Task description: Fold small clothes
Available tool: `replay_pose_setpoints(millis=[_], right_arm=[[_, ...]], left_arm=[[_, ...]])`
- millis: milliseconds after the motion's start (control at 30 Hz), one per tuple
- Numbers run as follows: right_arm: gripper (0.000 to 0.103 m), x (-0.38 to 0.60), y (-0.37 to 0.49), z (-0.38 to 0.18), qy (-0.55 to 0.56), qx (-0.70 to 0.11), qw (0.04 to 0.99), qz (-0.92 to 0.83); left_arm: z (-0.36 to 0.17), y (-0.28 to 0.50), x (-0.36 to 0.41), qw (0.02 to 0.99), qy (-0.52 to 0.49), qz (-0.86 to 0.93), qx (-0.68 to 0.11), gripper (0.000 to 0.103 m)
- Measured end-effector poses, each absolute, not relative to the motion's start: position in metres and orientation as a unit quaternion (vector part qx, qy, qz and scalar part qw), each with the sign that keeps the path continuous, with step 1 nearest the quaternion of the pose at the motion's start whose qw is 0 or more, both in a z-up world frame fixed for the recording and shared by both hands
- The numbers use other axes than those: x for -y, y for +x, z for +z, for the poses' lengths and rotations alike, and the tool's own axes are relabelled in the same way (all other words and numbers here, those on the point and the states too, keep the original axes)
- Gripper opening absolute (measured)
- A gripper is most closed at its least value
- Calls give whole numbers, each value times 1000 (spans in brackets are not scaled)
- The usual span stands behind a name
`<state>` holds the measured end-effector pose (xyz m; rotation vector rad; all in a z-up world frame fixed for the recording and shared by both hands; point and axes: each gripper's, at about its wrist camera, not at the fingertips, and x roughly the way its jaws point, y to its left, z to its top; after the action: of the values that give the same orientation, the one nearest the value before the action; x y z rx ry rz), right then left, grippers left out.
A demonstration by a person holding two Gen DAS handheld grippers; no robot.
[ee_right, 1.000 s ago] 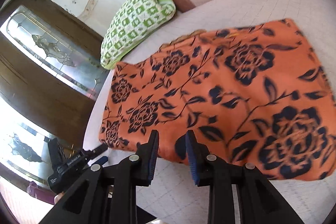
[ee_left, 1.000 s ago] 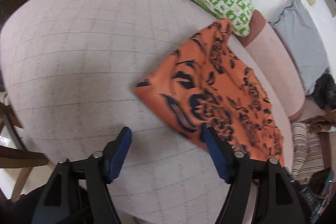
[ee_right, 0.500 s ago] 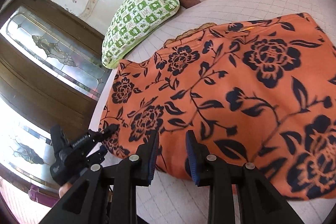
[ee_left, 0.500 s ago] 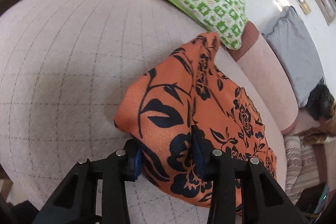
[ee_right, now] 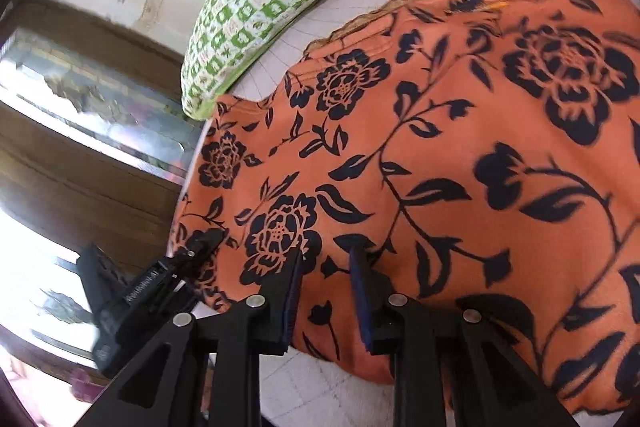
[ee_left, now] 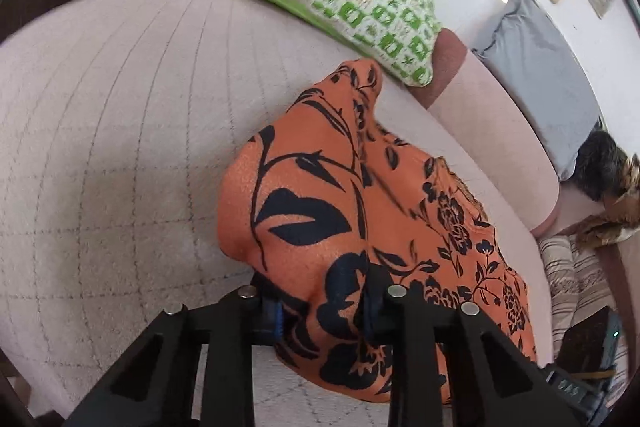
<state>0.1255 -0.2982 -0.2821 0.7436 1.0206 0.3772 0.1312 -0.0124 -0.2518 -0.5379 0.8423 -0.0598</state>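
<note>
Pale pink quilted fabric is covering the big cushion (ee_left: 120, 147) that everything is lying on, its stitched grid running across both wrist views. Spreading over it is the orange garment (ee_right: 460, 167), printed with dark navy roses and trailing leaves — it is lying mostly flat in the right wrist view, while in the left wrist view its near corner (ee_left: 304, 211) is bunching up into a hump. A green-and-white checked pillow (ee_left: 340, 11) is resting at the far edge, just beside the garment's far tip; a grey pillow (ee_left: 536, 67) is leaning further along the wall.

The left gripper (ee_left: 322, 311) is closing, its blue pads pinching the bunched corner of cloth between them. The right gripper (ee_right: 324, 291) is closing too: its pads are standing a little apart over the garment's near hem, cloth showing in the gap, and whether they are pressing it cannot be told. In the right wrist view the left gripper's black body is carrying white lettering — too blurred to read.
</note>
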Motion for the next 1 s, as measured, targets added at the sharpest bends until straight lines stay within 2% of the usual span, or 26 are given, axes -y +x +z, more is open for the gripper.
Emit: replay_pose_setpoints(millis=[200, 567, 700, 867, 933, 1000], right_arm=[[28, 342, 99, -258, 332, -428, 830, 133], [29, 476, 41, -253, 472, -323, 819, 54], [29, 505, 26, -255, 514, -294, 805, 50], [29, 532, 20, -259, 542, -283, 790, 40], [29, 539, 25, -262, 551, -287, 782, 39], [30, 541, 30, -267, 563, -299, 769, 43]], left_arm=[[-220, 120, 33, 896, -240, -60, -369, 26], [-164, 106, 158, 915, -107, -147, -361, 25], [-170, 96, 236, 906, -48, -193, -373, 25], [-227, 78, 329, 867, 55, -241, -433, 27], [-237, 65, 344, 869, 106, -239, -419, 32], [-231, 56, 344, 869, 118, -268, -399, 56]])
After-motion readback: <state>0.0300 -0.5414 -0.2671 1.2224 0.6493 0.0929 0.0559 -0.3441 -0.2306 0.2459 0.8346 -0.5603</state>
